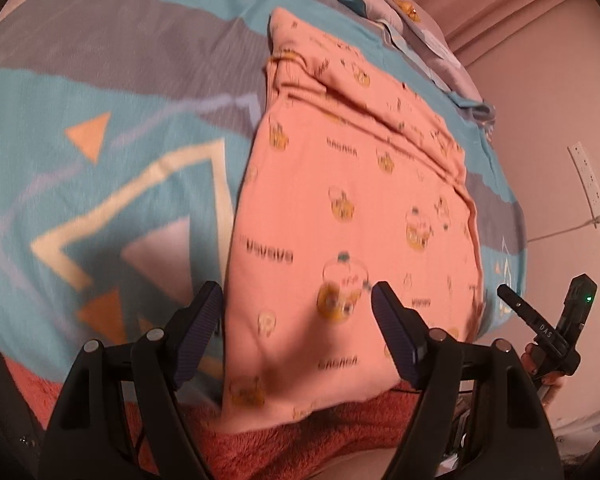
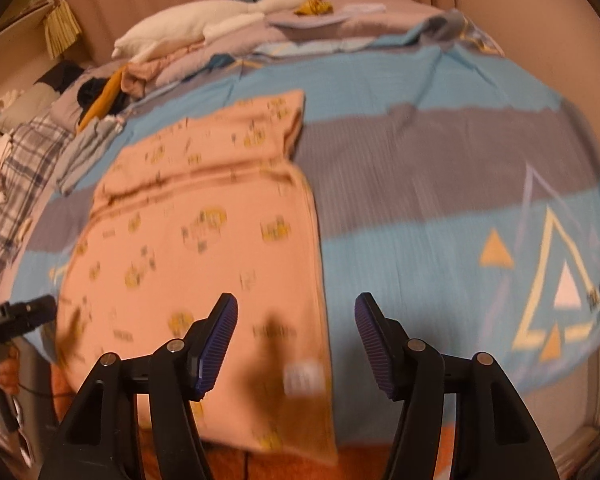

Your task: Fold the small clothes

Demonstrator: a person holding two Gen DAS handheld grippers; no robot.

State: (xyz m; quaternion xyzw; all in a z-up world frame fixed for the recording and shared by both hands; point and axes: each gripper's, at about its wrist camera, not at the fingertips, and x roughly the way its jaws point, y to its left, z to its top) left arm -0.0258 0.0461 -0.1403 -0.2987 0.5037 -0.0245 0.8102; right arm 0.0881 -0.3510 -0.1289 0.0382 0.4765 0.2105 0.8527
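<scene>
A small pink garment [image 1: 352,216] with yellow prints lies flat on the bed, folded lengthwise into a long strip, its near hem at the bed's front edge. It also shows in the right wrist view [image 2: 204,240]. My left gripper [image 1: 298,304] is open and empty, hovering above the garment's near left part. My right gripper [image 2: 296,312] is open and empty above the garment's near right edge, beside a white label [image 2: 302,378]. The right gripper also shows at the right of the left wrist view [image 1: 540,312].
The bed has a blue and grey cover [image 1: 100,168] with triangle patterns. A stack of other clothes [image 2: 40,152] lies at the bed's far left. A white plush goose [image 2: 220,16] and pillows lie at the head. A red fuzzy fabric [image 1: 300,436] hangs below the front edge.
</scene>
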